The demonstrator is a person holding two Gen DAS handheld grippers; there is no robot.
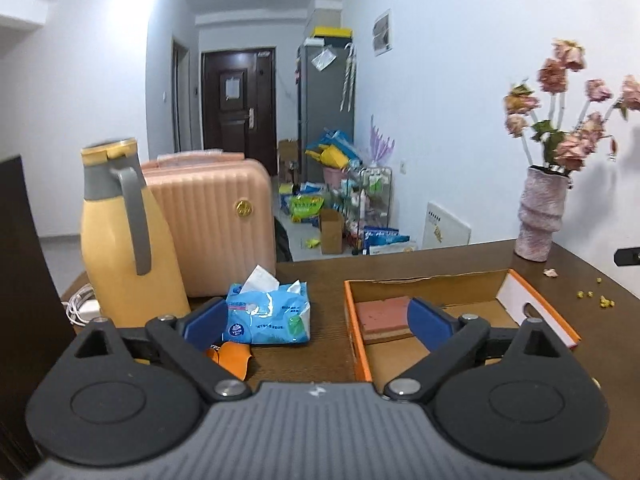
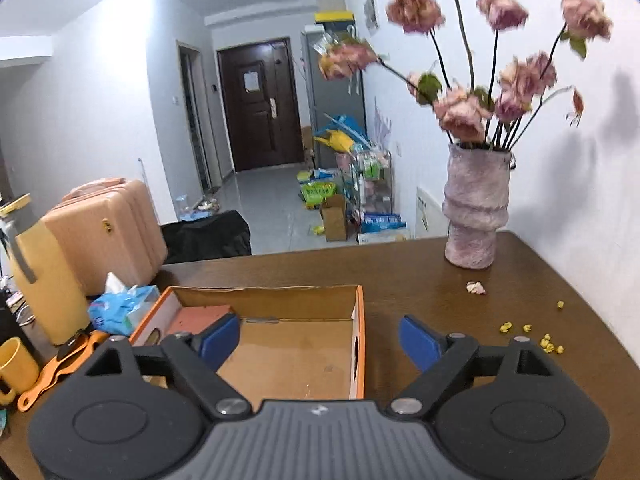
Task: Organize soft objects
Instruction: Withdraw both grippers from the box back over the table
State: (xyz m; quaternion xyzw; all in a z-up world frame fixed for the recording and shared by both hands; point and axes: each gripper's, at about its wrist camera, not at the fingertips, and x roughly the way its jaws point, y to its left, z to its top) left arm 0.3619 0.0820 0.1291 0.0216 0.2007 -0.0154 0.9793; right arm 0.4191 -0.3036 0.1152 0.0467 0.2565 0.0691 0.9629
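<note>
A blue tissue pack [image 1: 269, 312] lies on the brown table, left of an open orange cardboard box [image 1: 440, 280]. A pink sponge [image 1: 383, 313] lies inside the box at its far left. My left gripper [image 1: 317, 325] is open and empty, its left pad just beside the tissue pack, its right pad over the box. In the right wrist view the box [image 2: 358, 340] is straight ahead with the sponge [image 2: 198, 318] in its left corner and the tissue pack [image 2: 122, 306] left of it. My right gripper [image 2: 319, 342] is open and empty over the box's right wall.
A yellow thermos jug [image 1: 120, 240] and a pink suitcase [image 1: 216, 220] stand at the left. A vase of pink flowers [image 2: 474, 216] stands at the far right, with petals and yellow crumbs [image 2: 532, 334] on the table. A yellow mug [image 2: 16, 364] and orange tool [image 2: 60, 364] lie at left.
</note>
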